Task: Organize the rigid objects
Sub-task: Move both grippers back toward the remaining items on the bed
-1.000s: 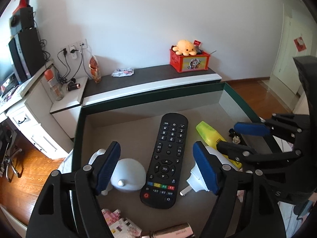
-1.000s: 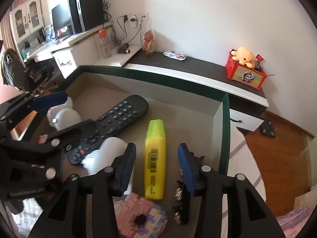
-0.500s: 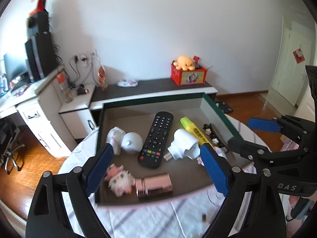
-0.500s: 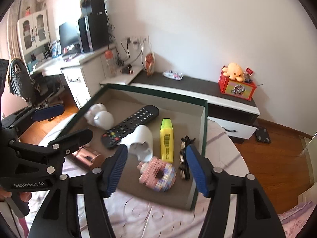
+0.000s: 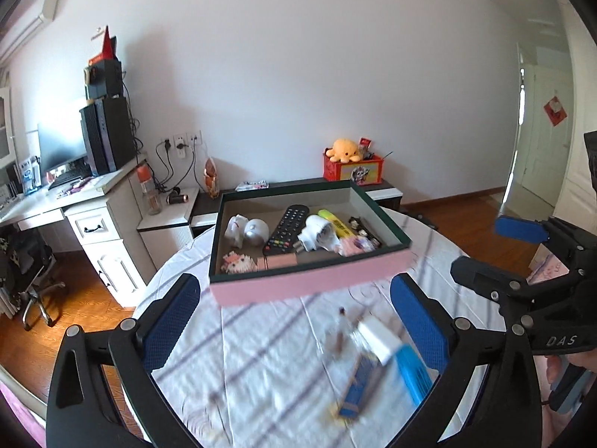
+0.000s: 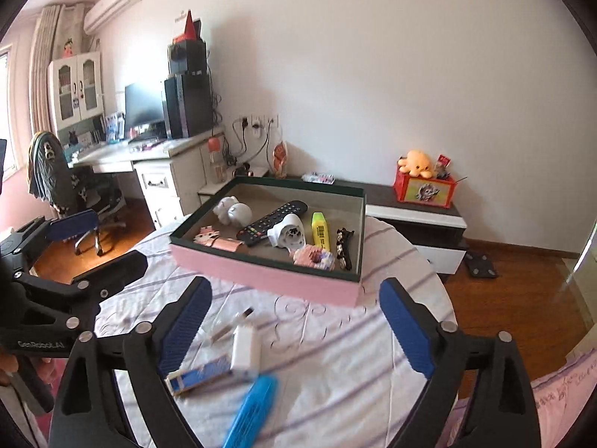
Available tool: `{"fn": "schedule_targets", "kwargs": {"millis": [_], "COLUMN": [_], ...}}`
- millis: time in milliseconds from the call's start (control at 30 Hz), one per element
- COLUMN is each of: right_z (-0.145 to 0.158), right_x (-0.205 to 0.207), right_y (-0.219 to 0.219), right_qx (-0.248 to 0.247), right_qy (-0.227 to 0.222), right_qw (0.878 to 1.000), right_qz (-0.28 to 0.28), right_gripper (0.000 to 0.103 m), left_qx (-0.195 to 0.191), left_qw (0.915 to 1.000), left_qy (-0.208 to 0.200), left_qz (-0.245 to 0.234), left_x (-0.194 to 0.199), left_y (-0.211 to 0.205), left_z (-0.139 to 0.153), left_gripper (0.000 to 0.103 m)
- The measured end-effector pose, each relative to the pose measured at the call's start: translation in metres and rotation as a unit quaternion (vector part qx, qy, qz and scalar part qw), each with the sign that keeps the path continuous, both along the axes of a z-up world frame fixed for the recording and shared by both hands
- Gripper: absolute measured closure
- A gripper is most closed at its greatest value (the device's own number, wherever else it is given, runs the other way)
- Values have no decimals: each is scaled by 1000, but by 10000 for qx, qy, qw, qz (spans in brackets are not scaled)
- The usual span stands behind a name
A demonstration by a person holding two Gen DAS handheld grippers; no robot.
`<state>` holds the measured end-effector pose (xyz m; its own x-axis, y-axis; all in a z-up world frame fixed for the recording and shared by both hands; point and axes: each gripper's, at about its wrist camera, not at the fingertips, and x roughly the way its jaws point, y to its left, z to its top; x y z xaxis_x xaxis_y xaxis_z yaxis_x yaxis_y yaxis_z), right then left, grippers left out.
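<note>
Two grippers, left [image 5: 298, 324] and right [image 6: 294, 326], we hold spread wide, empty. Blurred bright-blue plastic bar [image 6: 253, 408] (long axis running away-right) lies on striped tablecloth [image 6: 335, 373] between right's fingers, nearer us than pink-walled tray [image 6: 261, 272]; right is closer.

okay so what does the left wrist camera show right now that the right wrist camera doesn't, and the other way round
Only the left wrist view: the doorway with a red tag, far right.

Only the right wrist view: the air conditioner, the curtain and the glass-door cabinet.

Both: the pink box holding the remote and yellow highlighter, the white charger and blue items on the tablecloth, the orange plush, and both claws, left and right, open.
</note>
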<state>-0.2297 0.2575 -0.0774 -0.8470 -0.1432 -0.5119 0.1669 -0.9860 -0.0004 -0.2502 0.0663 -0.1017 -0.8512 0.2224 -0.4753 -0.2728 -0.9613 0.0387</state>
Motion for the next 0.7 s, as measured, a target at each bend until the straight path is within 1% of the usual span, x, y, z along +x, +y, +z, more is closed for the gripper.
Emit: {"fn": "schedule_targets", "kwargs": {"millis": [100,133,233,300,367,500,633,700], "right_z": [-5,-10,-19,-24,-26,-34,-44,-50], "right_x": [24,30,45,54,58,62,64,61], "right_y": [1,0,2,5,5,6,12,15], "right_qx": [12,67,142,59,-7,58,8,-19], "right_qy": [154,70,31,14,4,-68,-165,-220], "right_qw": [9998,9998,9994,9994,9995,9994,9992,9989], "right_qz": [-128,-153,-311,-328,-317,-327,-376,-412], "right_gripper": [0,0,0,0,0,0,0,0], "left_qx": [-9,-35,-84,-31,-47,-225,-209,-279], "left_qw": [10000,10000,9998,9998,9996,9991,9985,9980], "left_qy": [-12,-50,-116,-166,-268,-368,-497,-553], "left_qz": [-22,8,120,59,-22,-65,-113,-125], "left_x": [25,32,45,52,56,57,54,51], "left_y": [-6,-8,-12,-14,-12,-4,1,5], "left_z": [-8,-12,-20,-25,-31,-41,-48,-54], "left_gripper": [0,0,0,0,0,0,0,0]}}
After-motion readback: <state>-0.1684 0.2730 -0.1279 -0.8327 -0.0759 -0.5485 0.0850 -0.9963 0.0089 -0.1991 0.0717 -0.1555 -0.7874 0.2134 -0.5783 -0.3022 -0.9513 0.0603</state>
